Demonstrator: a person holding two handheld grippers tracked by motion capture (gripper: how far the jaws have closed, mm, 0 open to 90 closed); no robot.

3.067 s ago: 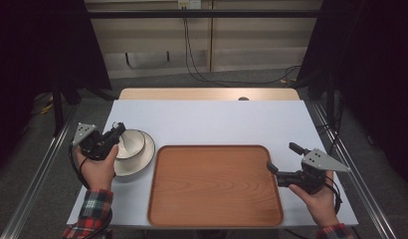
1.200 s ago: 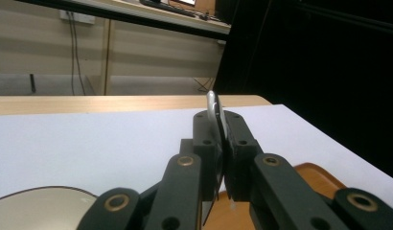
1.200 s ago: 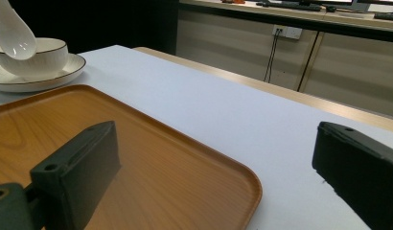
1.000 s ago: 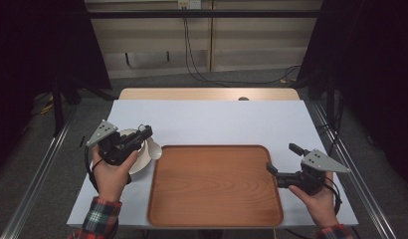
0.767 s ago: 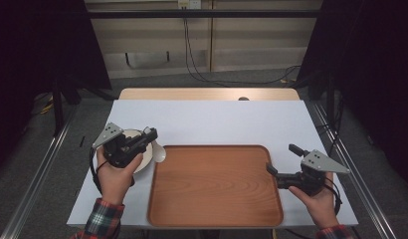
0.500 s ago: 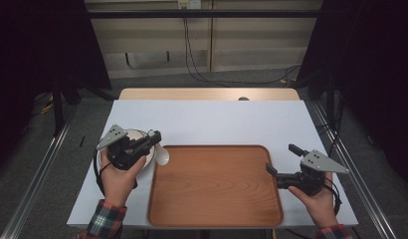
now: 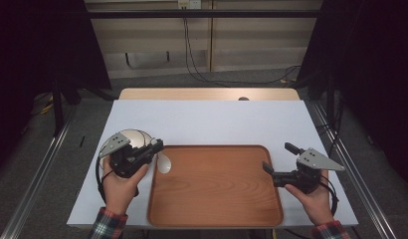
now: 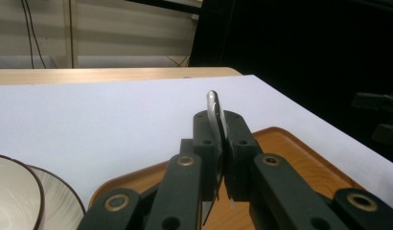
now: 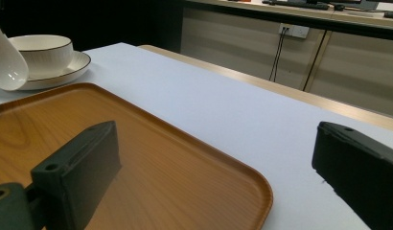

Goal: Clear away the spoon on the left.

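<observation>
Spoon (image 8: 214, 108) handle sat clamped between the 2 closed fingers of the left gripper (image 7: 154, 146), its white bowl (image 7: 163, 162) hanging below them over the left rim of the wooden tray (image 7: 217, 219). Just behind those fingers a cup on a saucer (image 9: 65, 67) stood on the white counter (image 7: 217, 119). Well apart, at the tray's far side, the right gripper (image 7: 267, 168) had its 2 fingers spread wide with nothing between them, pointing over the tray's edge.
</observation>
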